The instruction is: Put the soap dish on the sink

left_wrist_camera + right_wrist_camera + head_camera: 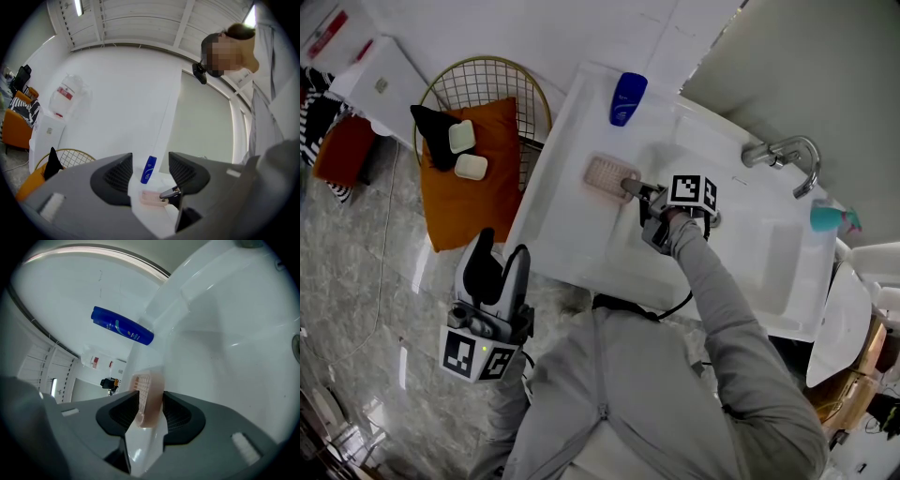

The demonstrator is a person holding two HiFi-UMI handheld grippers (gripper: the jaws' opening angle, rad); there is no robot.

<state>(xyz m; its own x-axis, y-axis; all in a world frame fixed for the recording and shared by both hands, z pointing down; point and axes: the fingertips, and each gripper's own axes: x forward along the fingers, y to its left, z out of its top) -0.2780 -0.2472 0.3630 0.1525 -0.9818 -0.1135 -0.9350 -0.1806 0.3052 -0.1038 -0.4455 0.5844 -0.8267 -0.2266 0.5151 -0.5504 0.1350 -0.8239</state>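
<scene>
**Item: soap dish** [609,172]. Pink, gridded top. Lies flat on the left ledge of the sink [560,220], just below a blue bottle [628,97] that lies on the same ledge. It is clear of the basin and well apart from the tap [787,153].

**Item: right claw** [633,187]. At the dish's near edge, pointing down at the ledge. Its jaws stand narrowly apart with the dish's rim between them. The right gripper view shows the pads close on either side, and they look not to be pinching it.

**Item: left claw** [502,251]. Held low at the person's side over the floor. Jaws wide, nothing between them.

**Also present:** wire basket [492,70] beside the sink, holding an orange cushion [469,211] and two pale bars [466,152].

**Status of task:** placement judged done, since the dish looks to rest on the surface under its own weight. Left to do: draw the right claw back off the rim without dragging the dish along the ledge or tipping it into the basin.
</scene>
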